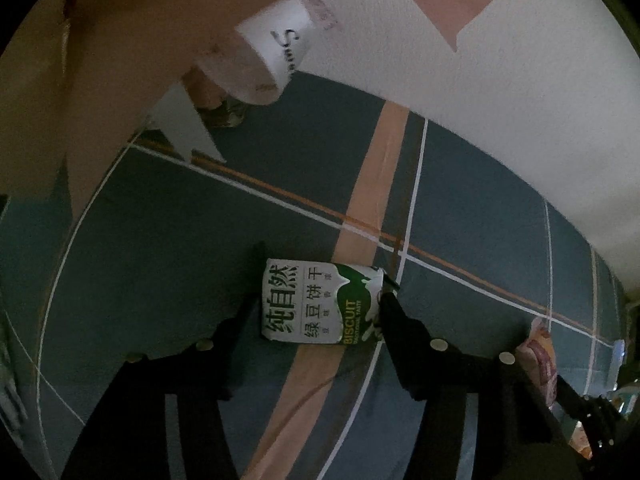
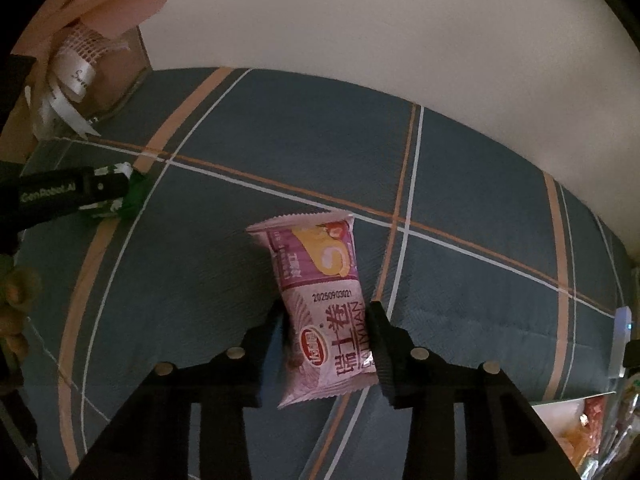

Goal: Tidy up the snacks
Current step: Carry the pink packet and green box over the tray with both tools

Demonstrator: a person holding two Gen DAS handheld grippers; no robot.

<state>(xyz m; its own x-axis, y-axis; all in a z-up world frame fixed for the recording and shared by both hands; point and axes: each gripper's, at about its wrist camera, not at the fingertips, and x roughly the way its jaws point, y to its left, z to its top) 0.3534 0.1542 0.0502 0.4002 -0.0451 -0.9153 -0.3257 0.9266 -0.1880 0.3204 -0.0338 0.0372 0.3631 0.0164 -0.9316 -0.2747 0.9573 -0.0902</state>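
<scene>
- Green-and-white biscuit packet (image 1: 320, 304) lies flat on the blue plaid cloth (image 1: 480, 208), and our left gripper (image 1: 316, 304) straddles it. Its right finger (image 1: 390, 308) touches the packet's green end, while the left finger (image 1: 250, 300) seems to sit just beside the white end. We judge the tongs half-spread and not yet pinching, though the dim light leaves the left contact unsure.
- From the left wrist, this packet's long axis runs across the frame from finger to finger. Its white printed end points left and its green end points right.
- Pink wafer-roll packet (image 2: 324, 312) sits between the fingers of our right gripper (image 2: 326, 336). Both pads press its lower half, so we read these tongs as pinching the packet.
- Its long axis runs up the frame, away from the camera and leaning slightly left. The crimped end with the picture points away from us and the other end comes toward the gripper base.
- By our judgement, the task is early. We have one snack gripped and one bracketed, both are at the cloth, and neither is put away.
- At the far right edge, a light tray (image 2: 560, 408) with more snacks shows. We guess that is where these go, but we cannot tell for sure.
</scene>
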